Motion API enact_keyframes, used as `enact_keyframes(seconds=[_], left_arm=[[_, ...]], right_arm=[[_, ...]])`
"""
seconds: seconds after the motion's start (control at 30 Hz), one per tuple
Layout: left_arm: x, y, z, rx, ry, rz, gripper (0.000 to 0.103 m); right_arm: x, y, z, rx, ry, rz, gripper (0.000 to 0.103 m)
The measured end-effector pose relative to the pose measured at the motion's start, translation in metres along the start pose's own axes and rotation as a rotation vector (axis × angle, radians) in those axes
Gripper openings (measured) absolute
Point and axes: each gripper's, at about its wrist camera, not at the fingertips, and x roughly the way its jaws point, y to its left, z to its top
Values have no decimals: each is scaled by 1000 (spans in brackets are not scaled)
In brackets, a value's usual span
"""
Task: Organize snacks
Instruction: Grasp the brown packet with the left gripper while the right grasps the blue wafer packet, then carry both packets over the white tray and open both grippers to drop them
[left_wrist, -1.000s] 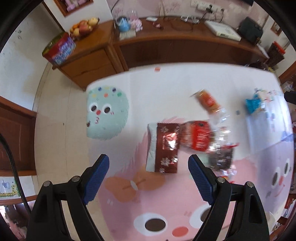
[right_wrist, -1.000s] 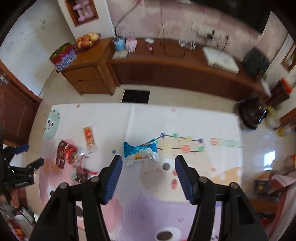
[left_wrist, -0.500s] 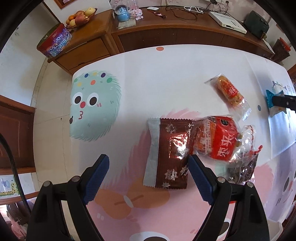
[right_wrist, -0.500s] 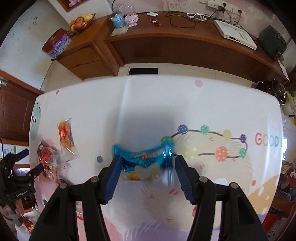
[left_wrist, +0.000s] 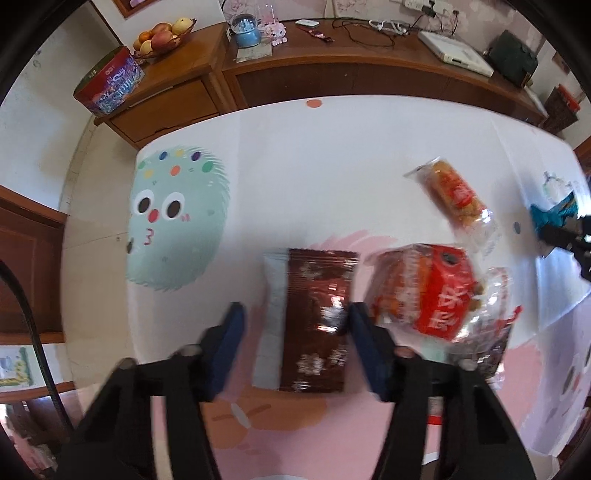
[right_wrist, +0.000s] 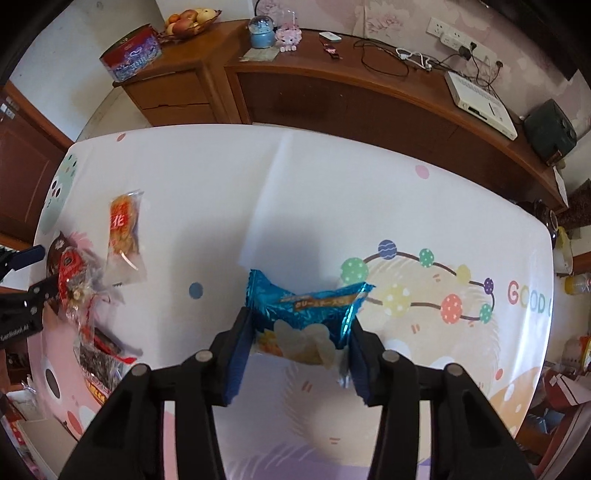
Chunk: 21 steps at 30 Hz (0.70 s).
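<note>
In the left wrist view my left gripper (left_wrist: 295, 325) is open and straddles a dark brown snack packet (left_wrist: 317, 321) lying on the cartoon tablecloth (left_wrist: 295, 166). A red snack bag (left_wrist: 428, 291) lies to its right and an orange snack packet (left_wrist: 456, 194) beyond that. In the right wrist view my right gripper (right_wrist: 299, 332) has its blue pads on both sides of a blue snack packet (right_wrist: 303, 314), pressing its ends. The red bag (right_wrist: 70, 273) and orange packet (right_wrist: 123, 230) show at the left.
A wooden sideboard (right_wrist: 369, 96) runs behind the table, with a fruit bowl (right_wrist: 190, 20), a red tin (right_wrist: 131, 51), cables and a white box (right_wrist: 480, 105). More clear-wrapped snacks (right_wrist: 99, 354) lie near the table's left front edge.
My left gripper has moved down over the brown packet and its jaws have narrowed around it. My right gripper has moved down and closed on the blue packet.
</note>
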Motion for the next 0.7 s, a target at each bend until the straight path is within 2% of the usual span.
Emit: enact_keyframes(seconds=[0.1,0.23,0.37,0.5,0.7], left_arm=[[-3,-7,-6,10,-23,17,35],[-8,-14,-20,34,-49,34,33],[-23,-11,-37,15,-57,-2,32],[-61,-4,-53,15,-116,-32,32],[-131,2,-82,82,-261,-5,32]], right_arm=[[-2,0,-7,-5,7,20,43],[-6,1,-23,-11,11,41,42],[-12,-2,-41,12,15,86,38],[-26,-4,-63,43,6,142,35],[-65,-2,-98,94,-53,206,35]])
